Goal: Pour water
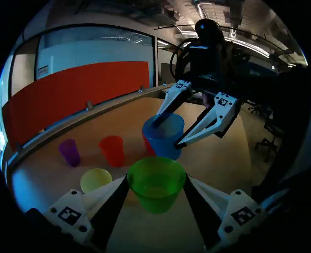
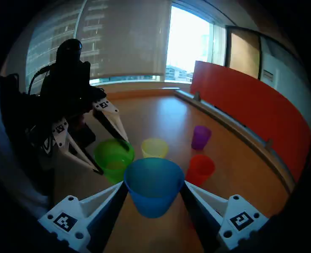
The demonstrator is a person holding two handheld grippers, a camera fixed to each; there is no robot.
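At the left of the left gripper view, a purple cup (image 1: 70,152), a yellow cup (image 1: 95,179) and an orange cup (image 1: 112,149) stood apart on the wooden counter (image 1: 214,160). At lower centre the left tongs (image 1: 155,179) clasped a green cup (image 1: 156,185), one finger on each side, the cup upright. Just beyond it, at centre, the right tongs (image 1: 167,135) gripped a blue cup (image 1: 164,130) the same way. In the right gripper view the blue cup sat at lower centre, with the green cup to its left. Whether either cup held water could not be told.
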